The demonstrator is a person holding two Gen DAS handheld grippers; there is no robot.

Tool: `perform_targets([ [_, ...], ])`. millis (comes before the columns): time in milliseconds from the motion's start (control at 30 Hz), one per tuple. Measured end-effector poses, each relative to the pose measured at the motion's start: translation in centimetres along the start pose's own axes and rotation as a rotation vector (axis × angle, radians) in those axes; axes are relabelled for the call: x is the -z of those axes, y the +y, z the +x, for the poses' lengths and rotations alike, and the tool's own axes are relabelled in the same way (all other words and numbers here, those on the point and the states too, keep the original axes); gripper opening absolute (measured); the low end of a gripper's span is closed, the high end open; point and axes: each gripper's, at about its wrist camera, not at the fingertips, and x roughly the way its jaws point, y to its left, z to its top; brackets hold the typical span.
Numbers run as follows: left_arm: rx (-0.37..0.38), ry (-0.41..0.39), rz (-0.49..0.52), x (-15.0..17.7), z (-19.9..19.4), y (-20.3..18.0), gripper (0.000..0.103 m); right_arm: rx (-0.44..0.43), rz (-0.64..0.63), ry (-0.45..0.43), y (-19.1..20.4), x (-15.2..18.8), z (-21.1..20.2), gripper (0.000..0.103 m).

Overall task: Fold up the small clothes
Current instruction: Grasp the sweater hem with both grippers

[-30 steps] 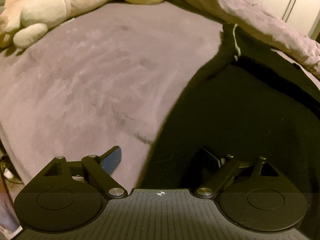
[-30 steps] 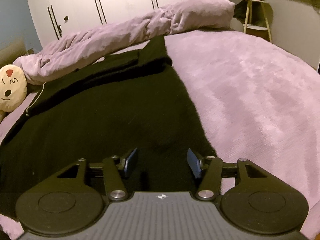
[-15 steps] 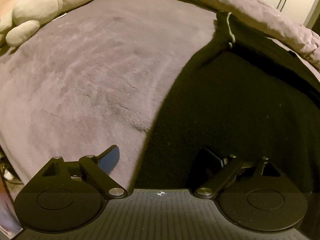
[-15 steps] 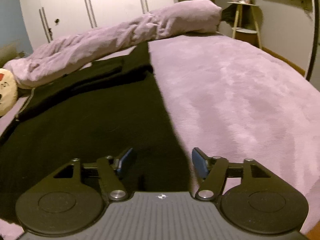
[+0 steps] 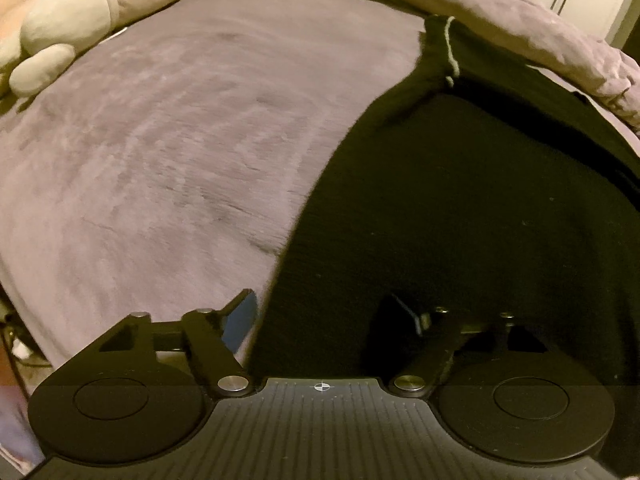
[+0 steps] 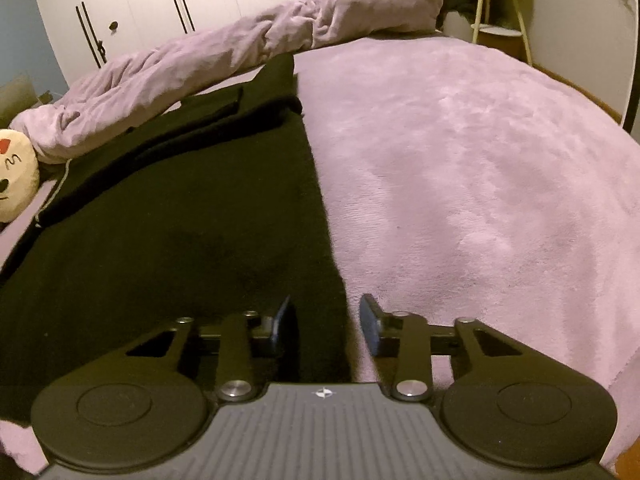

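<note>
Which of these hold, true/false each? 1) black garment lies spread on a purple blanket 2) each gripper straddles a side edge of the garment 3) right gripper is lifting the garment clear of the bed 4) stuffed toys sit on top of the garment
1) True: the black garment lies spread on the purple blanket.
2) True: the left gripper and right gripper each have a side edge between their closing jaws.
3) False: the garment lies flat on the bed.
4) False: the stuffed toys sit on the blanket at the far end, off the garment.
</note>
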Motion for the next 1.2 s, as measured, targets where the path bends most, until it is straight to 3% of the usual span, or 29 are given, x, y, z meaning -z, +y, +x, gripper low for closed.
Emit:
perform_targets([
  [100, 0.014, 0.005, 0.023, 0.1, -0.2, -0.3, 0.064, -0.043, 0.008, 0.011, -0.1, 0.0, -0.2, 0.015],
  [200, 0.031, 0.010, 0.043, 0.2, -0.5, -0.4, 0.058, -0.062, 0.020, 0.023, -0.4, 0.0, -0.1, 0.015],
  [500, 0.097, 0.040, 0.050, 0.8, -0.7, 0.3, 0.062, -0.147, 0.046, 0.112, -1.2, 0.2, 0.7, 0.020],
  [733, 0.133, 0.058, 0.103, 0.7, -1.1, 0.7, 0.041, -0.184, 0.000, 0.137, -1.4, 0.7, 0.7, 0.017],
  [800, 0.149, 0.062, 0.090, 0.6, -1.1, 1.1, 0.044, -0.192, 0.004, 0.151, -1.5, 0.6, 0.8, 0.018],
  [1000, 0.172, 0.080, 0.134, 1.0, -1.0, 1.0, 0.067, -0.206, -0.044, 0.188, -1.0, 0.2, 0.8, 0.020],
  [1067, 0.176, 0.091, 0.163, 1.1, -1.0, 0.9, 0.065, -0.207, -0.064, 0.193, -0.9, 0.2, 0.8, 0.020],
  [1167, 0.172, 0.100, 0.216, 1.0, -0.9, 0.5, 0.050, -0.207, -0.109, 0.183, -0.5, 0.1, 0.7, 0.014],
  [1200, 0.179, 0.109, 0.228, 0.9, -1.0, 0.5, 0.032, -0.214, -0.118, 0.182, -0.3, 0.0, 0.6, 0.012],
])
